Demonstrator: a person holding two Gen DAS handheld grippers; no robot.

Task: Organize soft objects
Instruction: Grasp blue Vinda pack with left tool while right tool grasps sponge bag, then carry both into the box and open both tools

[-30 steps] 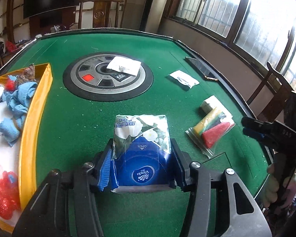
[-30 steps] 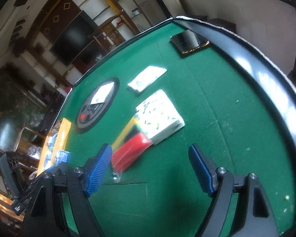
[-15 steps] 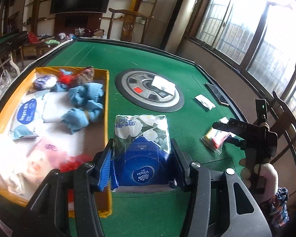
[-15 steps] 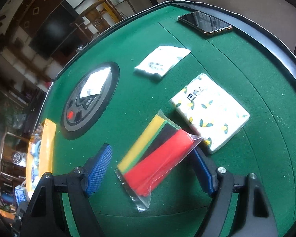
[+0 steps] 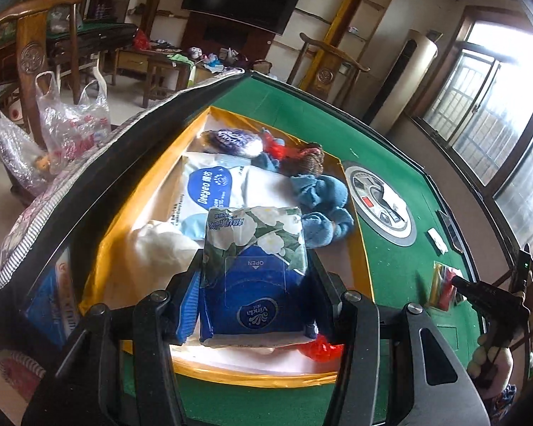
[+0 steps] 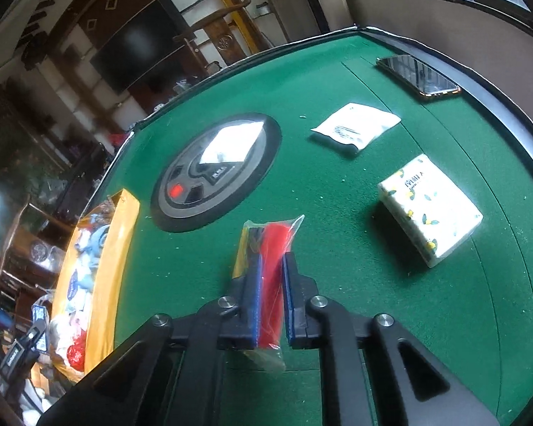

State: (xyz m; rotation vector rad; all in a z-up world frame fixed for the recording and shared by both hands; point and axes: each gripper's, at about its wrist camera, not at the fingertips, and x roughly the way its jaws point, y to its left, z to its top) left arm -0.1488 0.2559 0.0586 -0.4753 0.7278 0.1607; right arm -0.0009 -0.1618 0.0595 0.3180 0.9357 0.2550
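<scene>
Yellow tray (image 5: 367, 277) on my left, packed with soft goods, and my left gripper (image 5: 254, 305) holds the blue tissue pack (image 5: 256, 284) clamped above it; I judge the drop comes next, so those jaws must part. Over right, my right gripper (image 6: 270, 305) has pinched tight on the bagged cloths (image 6: 272, 248), low over the green felt. I count two packs left lying: one white packet (image 6: 355, 129), one lemon-print tissue pack (image 6: 430, 209).
</scene>
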